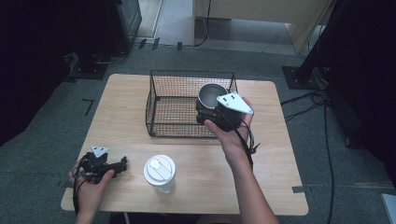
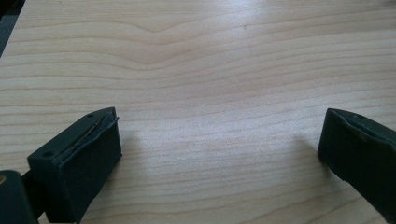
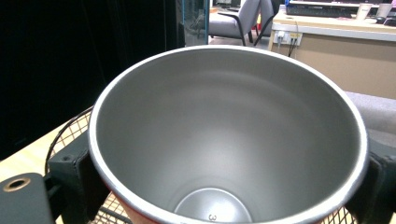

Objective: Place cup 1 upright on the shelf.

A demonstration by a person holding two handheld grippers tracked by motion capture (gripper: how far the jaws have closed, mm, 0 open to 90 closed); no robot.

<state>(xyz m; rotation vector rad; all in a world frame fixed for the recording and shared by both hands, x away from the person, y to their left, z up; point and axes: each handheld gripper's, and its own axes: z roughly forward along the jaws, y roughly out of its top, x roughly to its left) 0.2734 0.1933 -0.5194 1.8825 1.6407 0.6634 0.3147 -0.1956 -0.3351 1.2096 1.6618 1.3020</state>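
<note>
Right now the right gripper (image 1: 211, 111) is clamped on a steel cup (image 1: 212, 95), one jaw on each side of the body just under the rim, and holds it over the near right corner of the wire basket (image 1: 159, 105). Cup is upright or nearly so, mouth open to the top. In the right gripper view the cup (image 3: 224, 140) is empty inside: bare brushed metal, flat bottom with a small stamped mark. A reddish outer wall shows just under the rim at the bottom edge of that view.

Handling, judged: rigid metal, won't deform under the jaws, probably light since empty. Smooth wall looks slippery, so a grip on the body below the rolled rim is sensible; the rim should act as a stop if it slides. Not fragile, but would clatter and roll if dropped.

Containers: the basket looks empty, desk wood showing through the mesh; cannot tell if the cup bottom touches it. White lidded cup (image 1: 159, 172) stands on the desk (image 1: 271, 154) at the near edge, left of centre, lid on, contents hidden.

Left gripper (image 1: 122, 164) rests at the near left, jaws wide apart, just bare wood between them in its own view (image 2: 219, 140).
</note>
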